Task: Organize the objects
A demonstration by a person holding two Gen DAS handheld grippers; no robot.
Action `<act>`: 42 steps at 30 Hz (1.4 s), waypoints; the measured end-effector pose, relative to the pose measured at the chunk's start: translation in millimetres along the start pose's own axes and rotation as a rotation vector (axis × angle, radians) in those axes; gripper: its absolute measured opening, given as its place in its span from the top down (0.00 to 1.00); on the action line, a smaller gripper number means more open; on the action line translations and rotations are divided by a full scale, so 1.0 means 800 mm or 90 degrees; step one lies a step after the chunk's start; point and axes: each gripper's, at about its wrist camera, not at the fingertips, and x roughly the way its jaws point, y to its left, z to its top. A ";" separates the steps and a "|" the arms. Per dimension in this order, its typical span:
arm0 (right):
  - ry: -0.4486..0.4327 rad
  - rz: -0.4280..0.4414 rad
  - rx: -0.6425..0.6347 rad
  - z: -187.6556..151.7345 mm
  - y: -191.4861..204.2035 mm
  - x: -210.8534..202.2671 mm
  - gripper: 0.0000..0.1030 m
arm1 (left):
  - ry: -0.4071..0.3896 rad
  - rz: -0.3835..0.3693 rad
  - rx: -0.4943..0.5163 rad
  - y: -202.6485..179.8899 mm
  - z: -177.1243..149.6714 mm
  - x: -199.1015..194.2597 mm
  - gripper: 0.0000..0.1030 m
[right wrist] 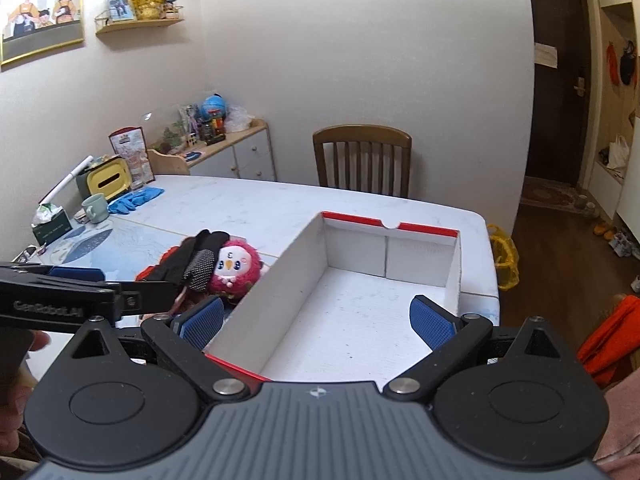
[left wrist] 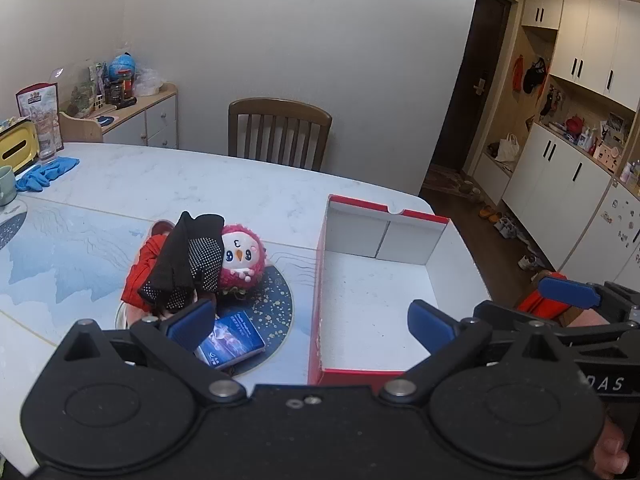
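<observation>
A red cardboard box with a bare white inside stands open on the marble table. Left of it lies a pile: black dotted gloves over a red cloth, a pink plush bird, and a blue card box on a dark round mat. My left gripper hovers open above the mat and the box's left wall, with nothing between its fingers. My right gripper hangs open over the box, also bare. The pile shows left of the box in the right wrist view, with the plush bird.
A wooden chair stands behind the table. Blue rubber gloves, a green mug and a yellow tissue holder sit at the table's far left. A low cabinet lines the wall. The table's right edge drops to a dark floor.
</observation>
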 end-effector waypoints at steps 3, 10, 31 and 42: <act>0.005 -0.007 0.007 0.001 0.002 0.003 0.03 | 0.000 -0.014 -0.002 0.009 0.002 0.004 0.01; 0.021 -0.039 0.022 0.003 0.008 0.017 0.03 | 0.021 -0.029 0.008 0.028 0.009 0.025 0.02; 0.126 -0.191 0.068 0.004 -0.065 0.096 0.15 | 0.044 0.033 0.013 0.125 0.047 0.111 0.04; 0.206 -0.212 0.067 -0.017 -0.094 0.137 0.62 | 0.078 0.065 0.055 0.143 0.044 0.160 0.13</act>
